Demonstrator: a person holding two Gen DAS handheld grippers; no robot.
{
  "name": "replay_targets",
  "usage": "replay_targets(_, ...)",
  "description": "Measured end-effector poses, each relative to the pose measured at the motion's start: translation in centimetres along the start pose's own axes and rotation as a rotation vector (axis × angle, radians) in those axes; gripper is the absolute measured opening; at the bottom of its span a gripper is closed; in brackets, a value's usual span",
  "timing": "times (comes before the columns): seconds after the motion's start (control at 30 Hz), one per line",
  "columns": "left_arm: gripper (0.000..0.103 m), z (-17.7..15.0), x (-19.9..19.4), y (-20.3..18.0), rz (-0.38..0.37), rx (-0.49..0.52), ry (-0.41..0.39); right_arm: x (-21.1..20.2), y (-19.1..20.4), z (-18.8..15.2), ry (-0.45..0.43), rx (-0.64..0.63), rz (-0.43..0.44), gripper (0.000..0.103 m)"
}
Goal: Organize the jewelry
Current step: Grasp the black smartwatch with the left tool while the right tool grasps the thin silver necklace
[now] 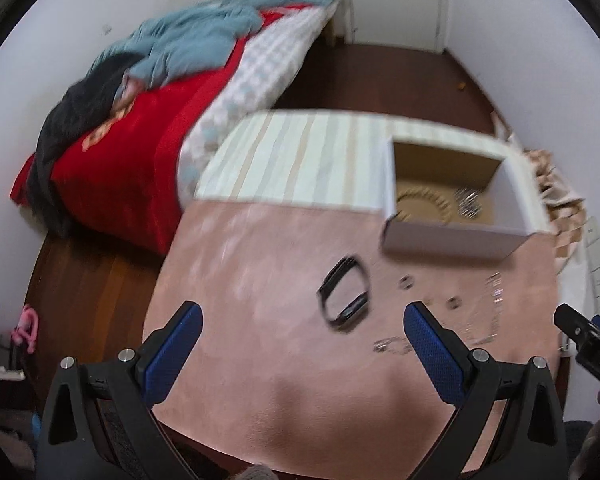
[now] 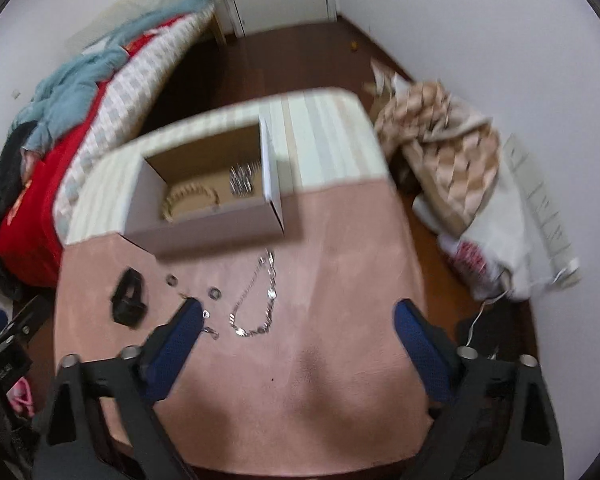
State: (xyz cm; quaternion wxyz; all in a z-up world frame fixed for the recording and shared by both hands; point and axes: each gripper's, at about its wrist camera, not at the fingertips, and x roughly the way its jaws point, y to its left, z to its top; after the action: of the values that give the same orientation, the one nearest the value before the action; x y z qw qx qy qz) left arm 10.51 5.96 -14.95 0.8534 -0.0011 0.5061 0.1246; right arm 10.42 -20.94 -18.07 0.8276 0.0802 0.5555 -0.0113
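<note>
**Jewelry half sorted, both grippers empty above the pink cloth**

Jewelry [image 2: 256, 304] partly boxed, partly loose. Left gripper [image 1: 302, 344] spread wide, holding nothing, poised over the pink cloth [image 1: 260, 380]. Right gripper [image 2: 298, 340] likewise splayed and empty. Just past the left tips, toward 12 o'clock, a black watch band [image 1: 345, 294]; two small rings [image 1: 406, 283] and a thin chain piece [image 1: 392, 346] off toward 2 o'clock. From the right gripper, a silver chain [image 2: 256, 304] between the tips at 11 o'clock, with another small ring [image 2: 214, 293] close by the left blue pad [image 2: 180, 344]. Farther out at 11 o'clock, the open cardboard box [image 2: 204, 236], already holding a gold beaded bracelet [image 2: 188, 198] and a silver cluster [image 2: 240, 180]. Both views motion-blurred.

Likely hazards: fine chain slipping through broad pads or snagging the napped cloth; a ring flicked off the edge by a pad closing off-centre; the light box nudged by a hasty reach.
</note>
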Motion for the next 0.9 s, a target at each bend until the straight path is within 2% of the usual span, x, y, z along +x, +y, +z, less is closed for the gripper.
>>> replay_targets(0.07, 0.103, -0.5, 1.8, 0.4, 0.024, -0.008, 0.028, 2.7, -0.1, -0.4, 0.034, 0.007, 0.007, 0.075)
replay_targets(0.33, 0.103, -1.1, 6.5, 1.8, 0.055, -0.038, 0.111, 8.7, 2.2, -1.1, 0.075, -0.049, -0.05, 0.056)
replay_targets(0.37, 0.103, -1.0, 6.9, 1.9, 0.053, -0.038, 0.12, 9.2, 2.5, -1.1, 0.082, -0.056, -0.059, 0.048)
replay_targets(0.4, 0.103, -0.9, 7.3, 2.0, 0.048, -0.038, 0.132, 9.3, 2.6, -1.0, 0.073, -0.062, -0.078, 0.046)
replay_targets(0.47, 0.103, -0.8, 8.1, 2.3, 0.034, -0.045, 0.153, 9.2, 2.6, -0.9, 0.062, -0.061, -0.101, 0.026)
replay_targets(0.5, 0.103, -0.6, 8.5, 2.4, 0.026, -0.049, 0.159, 9.2, 2.6, -0.9, 0.062, -0.06, -0.104, 0.021)
replay_targets(0.53, 0.103, -0.5, 8.7, 2.4, 0.019, -0.053, 0.166, 9.2, 2.4, -0.8, 0.068, -0.055, -0.094, 0.005)
replay_targets(0.63, 0.103, 0.1, 9.4, 2.4, -0.013, -0.065, 0.18, 8.3, 1.7, -0.7, 0.049, -0.034, -0.047, 0.0)
replay_targets(0.73, 0.102, 0.9, 10.2, 2.2, -0.041, -0.063, 0.185, 6.4, 0.7, -0.5, 0.01, 0.005, 0.004, 0.0)
replay_targets(0.87, 0.102, 1.5, 12.0, 1.1, -0.08, -0.004, 0.218, 4.0, -0.2, 0.2, -0.027, 0.047, 0.06, 0.0)
replay_targets(0.9, 0.099, 1.6, 12.2, 0.9, -0.083, 0.008, 0.221, 3.7, -0.4, 0.3, -0.032, 0.054, 0.068, 0.0)
